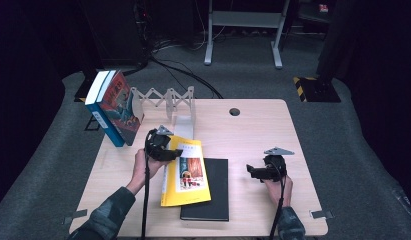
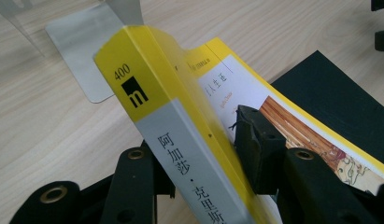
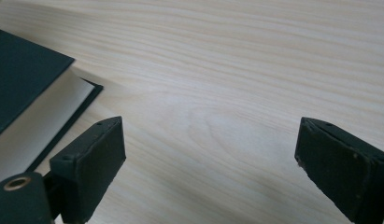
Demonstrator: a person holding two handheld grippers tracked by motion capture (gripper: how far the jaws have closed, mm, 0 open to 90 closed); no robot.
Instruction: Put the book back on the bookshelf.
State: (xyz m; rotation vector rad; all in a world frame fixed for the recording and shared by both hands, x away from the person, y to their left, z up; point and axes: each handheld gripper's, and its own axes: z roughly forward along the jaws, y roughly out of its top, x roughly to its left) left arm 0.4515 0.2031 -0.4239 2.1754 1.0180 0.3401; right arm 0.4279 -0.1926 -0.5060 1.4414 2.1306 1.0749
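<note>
**Left tool clamped on the yellow book, right tool wide open over bare wood**

Here my left tool (image 1: 169,150) has hold of the yellow book (image 1: 187,172) near its top corner on the spine side. In the left gripper view the book (image 2: 189,135) sits between the two black jaws: one jaw lies on the front cover beside the picture, the other goes under the spine side, and the pads press on it. The spine, yellow at the top and grey lower down with dark characters, runs up between them, and that edge is tilted up off the worktop (image 1: 253,125).

The yellow book lies partly across a black book (image 1: 213,192), which rests flat on the worktop near my edge. The yellow one overlaps the black one's left part and juts out past it on the left.

My right tool (image 1: 252,171) hangs to the right of the black book, apart from it, its jaws pointing toward that book. In the right gripper view the tool (image 3: 208,158) stands wide open with nothing between the jaws, only pale wood beneath; a corner of the black book (image 3: 26,84) shows at the upper left, with its white page edges.

Behind the books, a white folding rack (image 1: 168,102) stands at the far left of the worktop, and two more books (image 1: 115,107) lean at its left end.
</note>
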